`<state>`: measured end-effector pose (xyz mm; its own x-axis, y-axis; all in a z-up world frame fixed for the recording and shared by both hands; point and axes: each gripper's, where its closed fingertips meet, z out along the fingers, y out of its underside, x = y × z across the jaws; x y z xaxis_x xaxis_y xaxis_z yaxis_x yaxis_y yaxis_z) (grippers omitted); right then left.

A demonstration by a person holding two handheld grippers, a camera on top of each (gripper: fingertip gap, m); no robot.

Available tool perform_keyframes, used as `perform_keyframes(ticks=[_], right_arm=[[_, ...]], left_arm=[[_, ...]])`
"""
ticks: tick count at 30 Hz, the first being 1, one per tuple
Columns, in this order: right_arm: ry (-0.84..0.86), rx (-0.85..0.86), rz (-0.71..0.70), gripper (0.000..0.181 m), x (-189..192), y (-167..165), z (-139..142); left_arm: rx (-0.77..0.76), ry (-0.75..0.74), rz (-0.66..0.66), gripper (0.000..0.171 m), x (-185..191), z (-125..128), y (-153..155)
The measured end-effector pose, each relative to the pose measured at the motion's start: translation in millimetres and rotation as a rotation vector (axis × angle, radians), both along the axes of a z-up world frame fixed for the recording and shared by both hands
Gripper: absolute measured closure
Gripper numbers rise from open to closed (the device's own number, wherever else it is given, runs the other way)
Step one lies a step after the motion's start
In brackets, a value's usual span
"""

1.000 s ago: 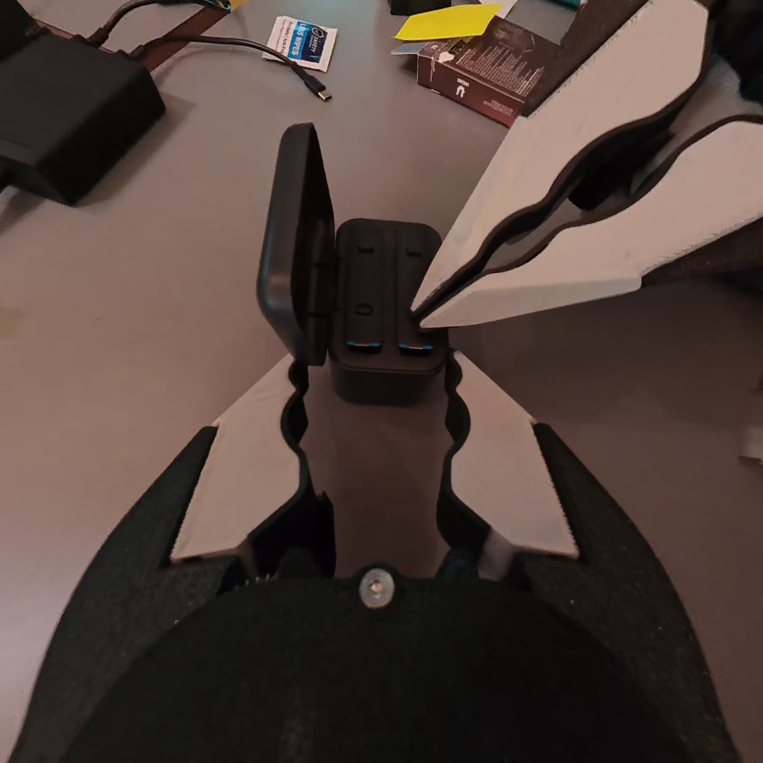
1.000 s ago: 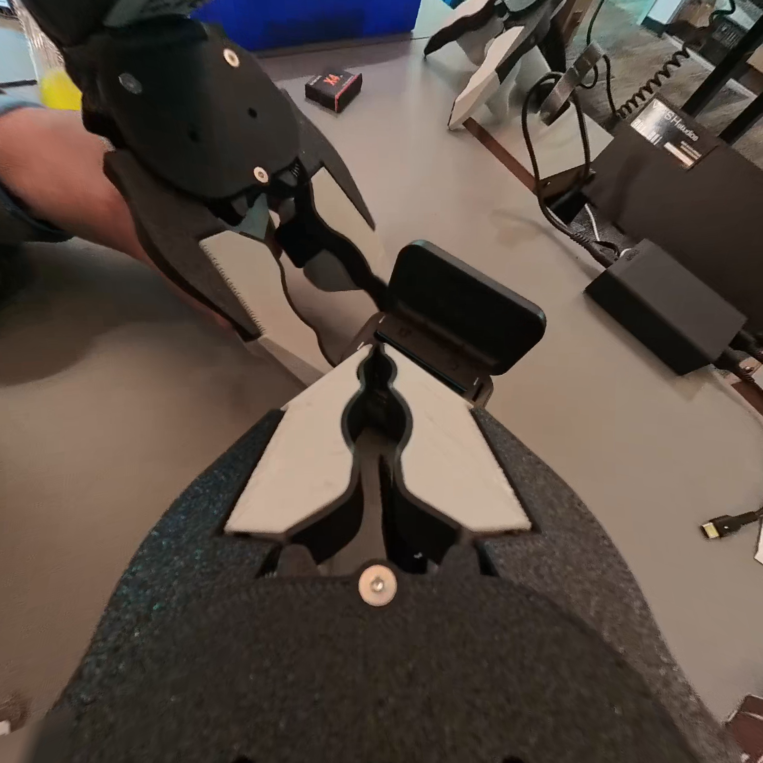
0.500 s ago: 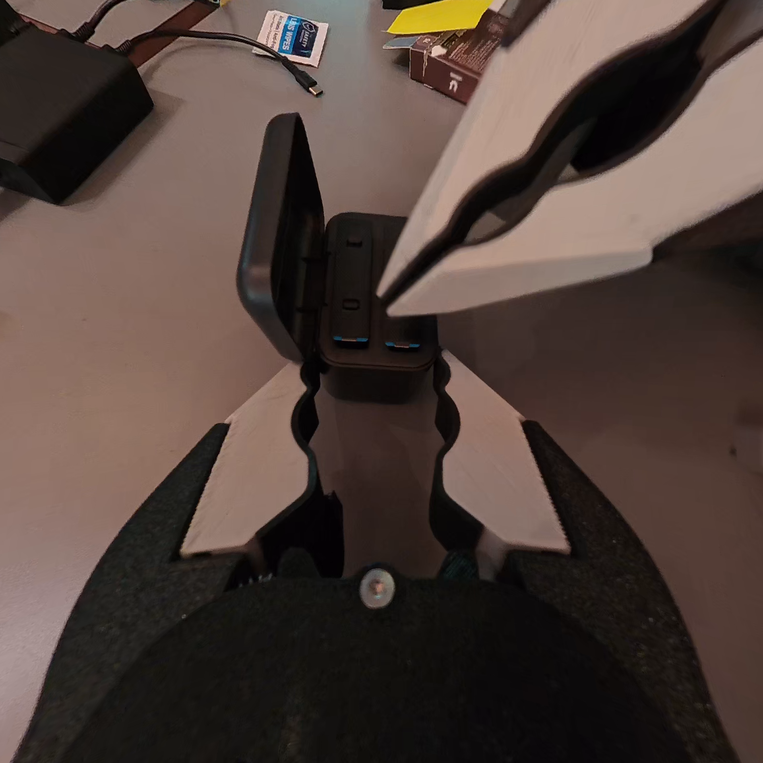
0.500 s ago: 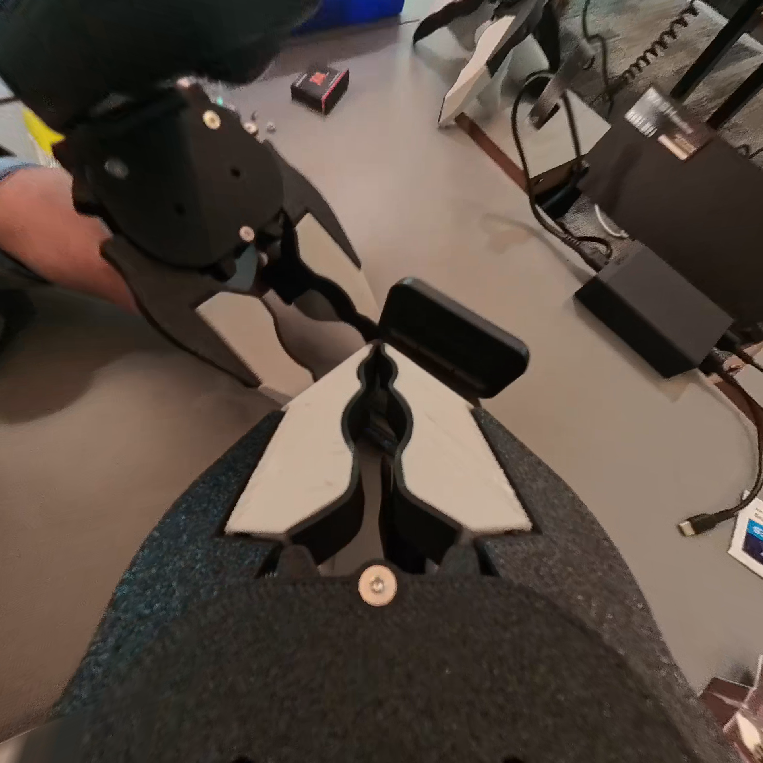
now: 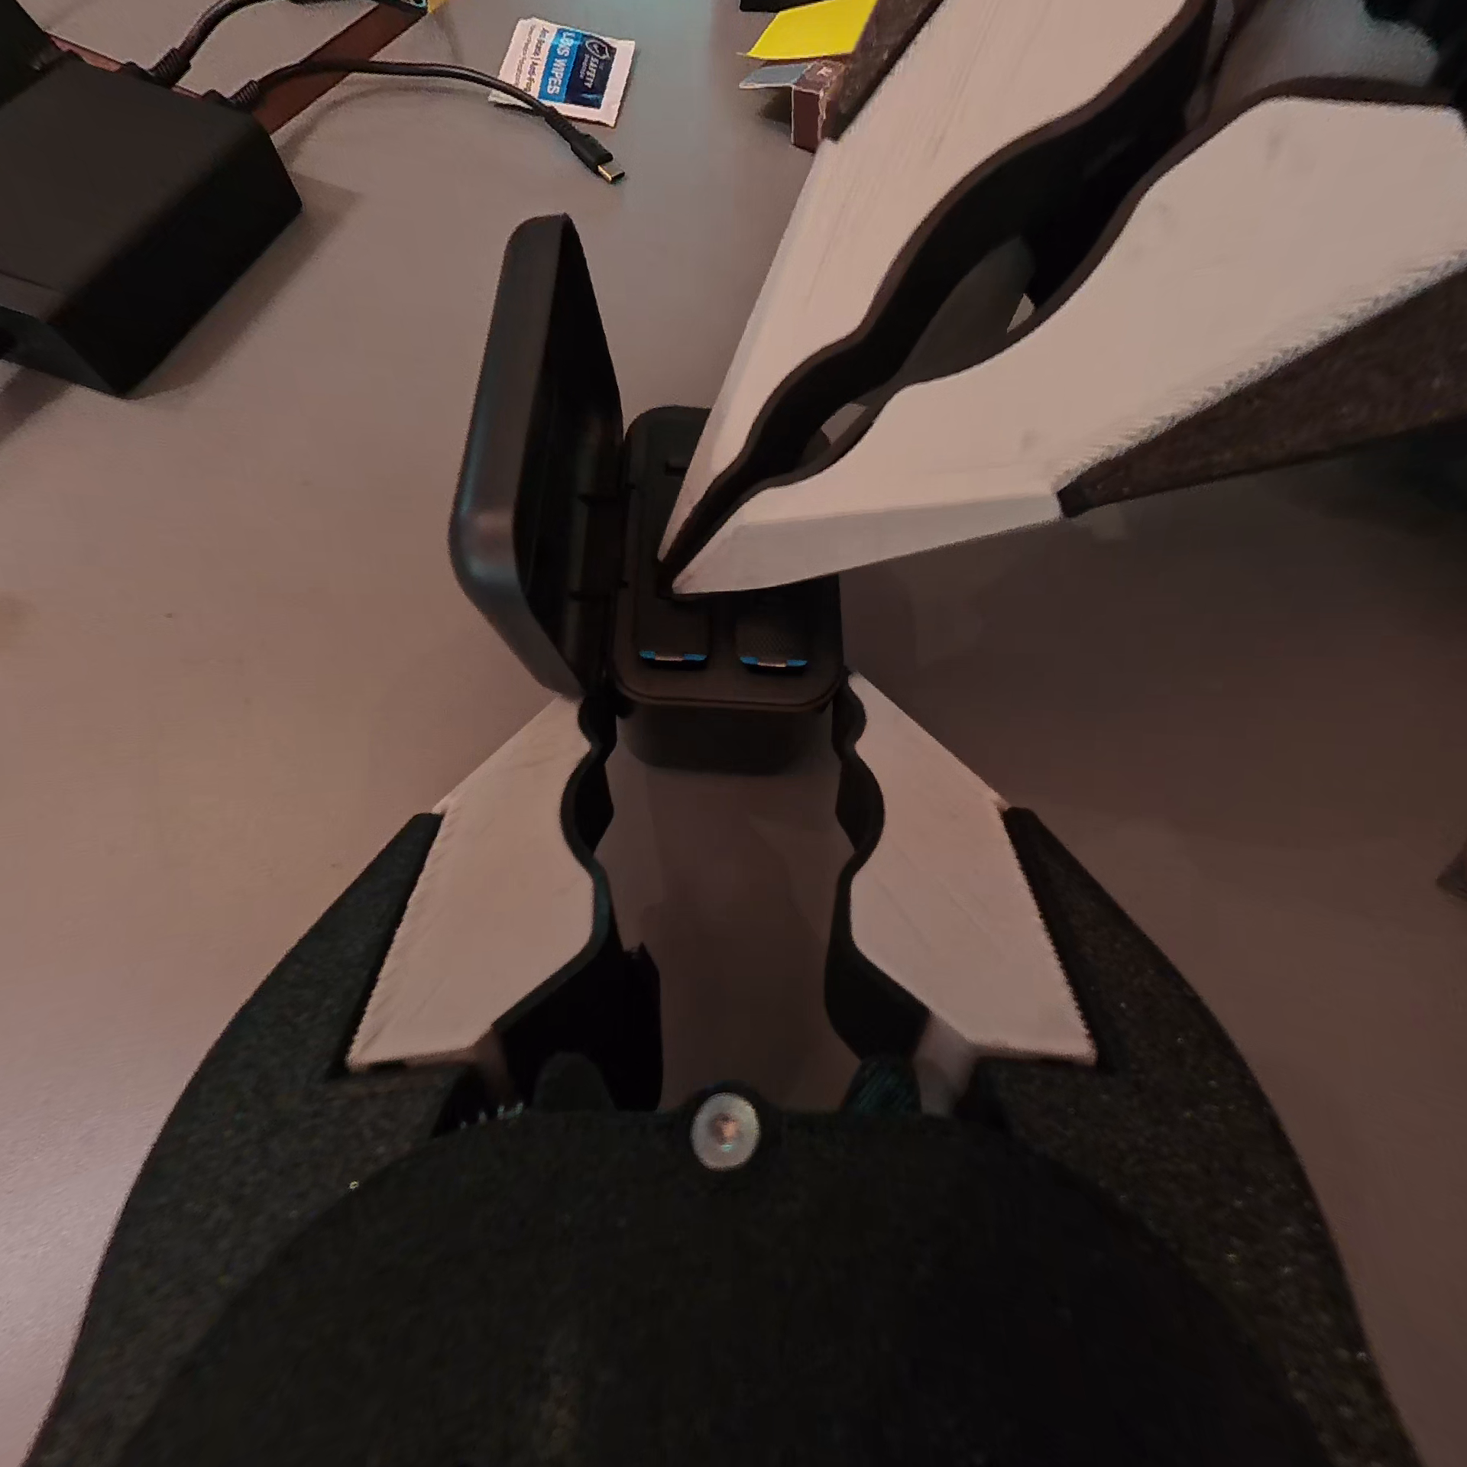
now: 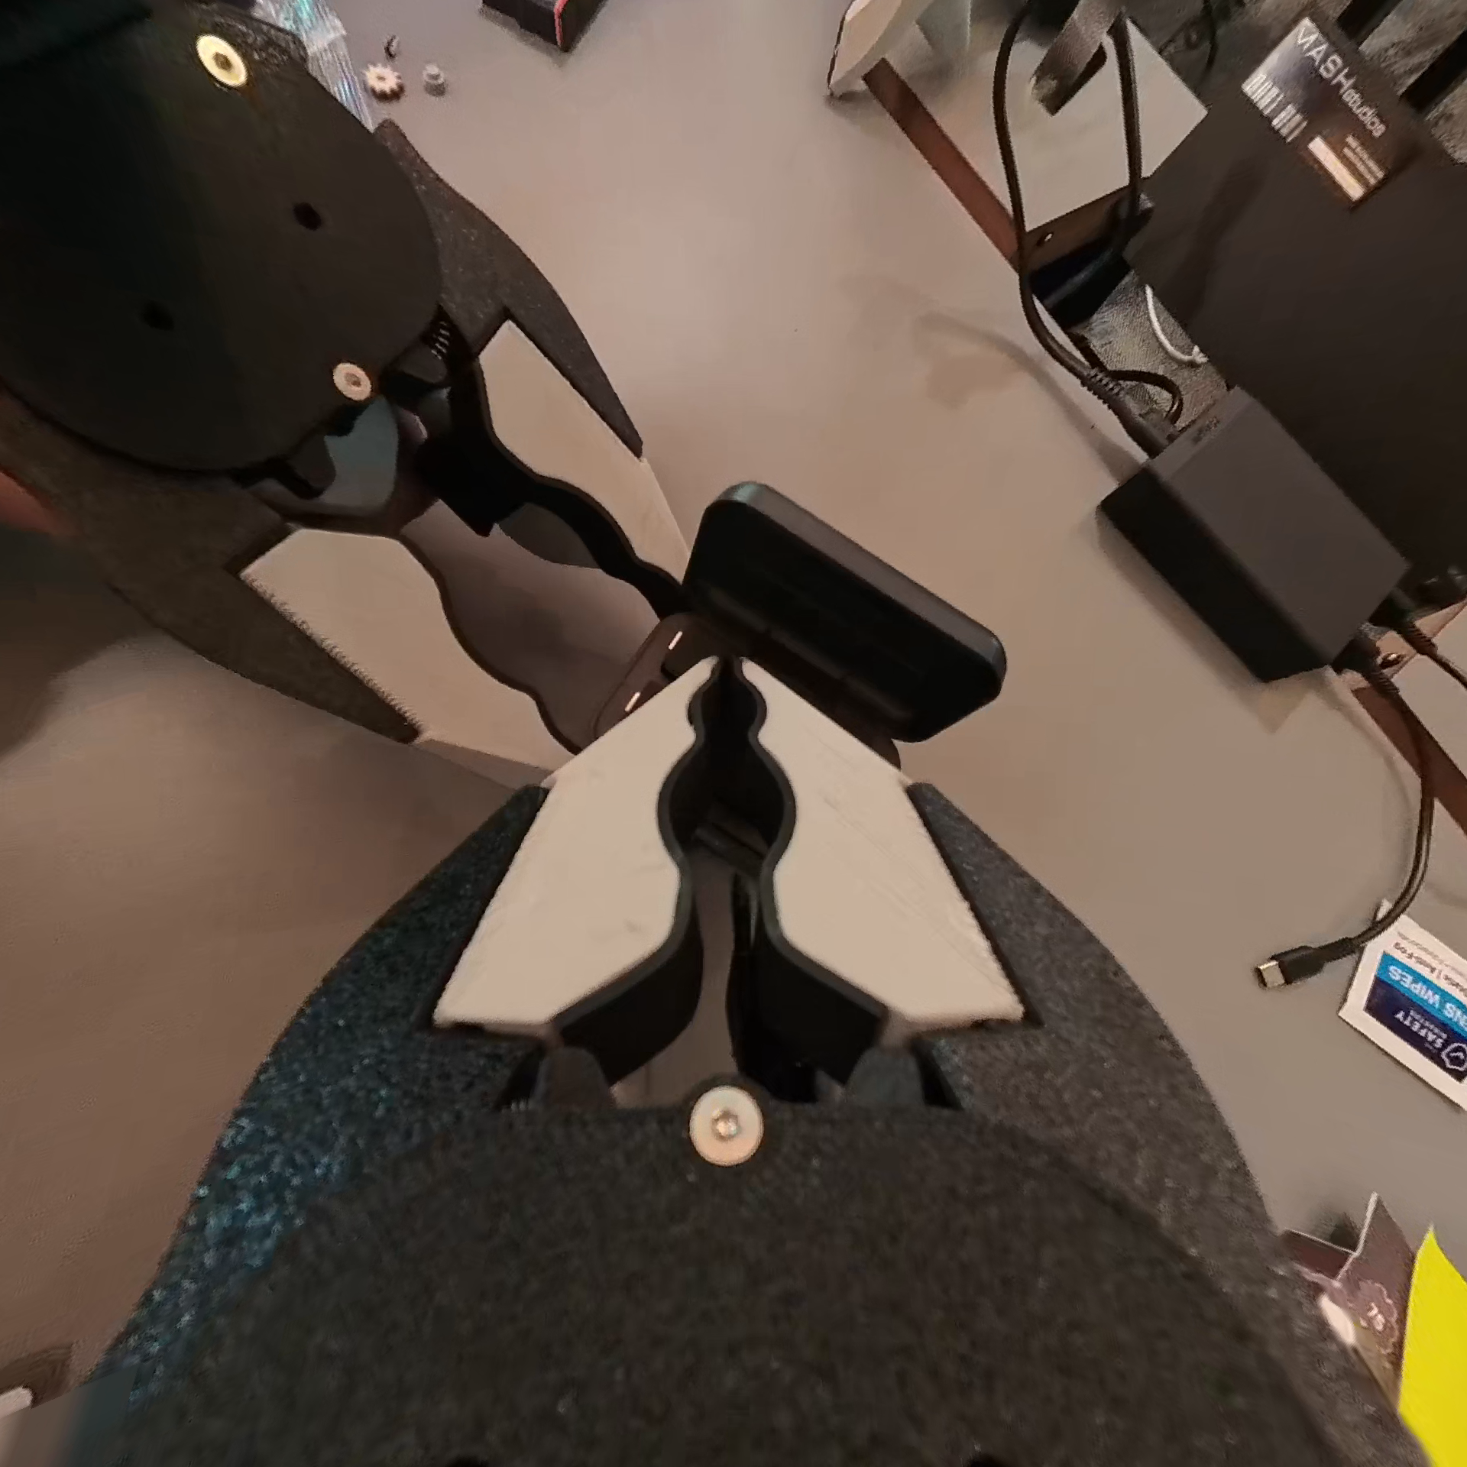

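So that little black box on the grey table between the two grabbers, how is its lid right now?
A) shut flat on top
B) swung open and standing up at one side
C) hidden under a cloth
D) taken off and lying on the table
B: the lid stands hinged up at the side of the black box, leaving two blue-tipped inserts exposed, with the right gripper tips down at them.
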<state>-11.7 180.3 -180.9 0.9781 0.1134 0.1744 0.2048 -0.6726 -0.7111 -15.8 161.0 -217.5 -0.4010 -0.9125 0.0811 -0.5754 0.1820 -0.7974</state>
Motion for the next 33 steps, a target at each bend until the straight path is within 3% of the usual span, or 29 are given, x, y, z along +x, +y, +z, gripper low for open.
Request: perform_keyframes(ticks=[4,8,13,15,17,21,30,33], right_arm=[[0.05,-0.012,-0.008,0.181,2,0,3],[0.125,0.12,-0.051,0.181,17,-16,24],[0.312,0.161,-0.143,0.175,32,-55,9],[0.448,0.197,-0.166,0.172,27,-65,4],[0.562,0.23,-0.177,0.168,22,-70,1],[0.591,0.302,-0.187,0.162,26,-66,0],[0.524,0.366,-0.188,0.151,41,-45,3],[0.646,0.323,-0.145,0.152,50,-22,-1]], left_arm=[[0.004,-0.001,0.001,0.117,0,0,0],[0.007,-0.002,0.002,0.117,0,0,0],[-0.006,0.003,0.0,0.117,0,0,0],[-0.085,0.028,-0.002,0.117,1,2,1],[-0.26,0.091,0.013,0.118,3,5,4],[-0.612,0.228,0.044,0.118,7,11,15],[-0.691,0.281,0.029,0.118,11,11,24],[-0.698,0.289,0.02,0.118,10,11,25]])
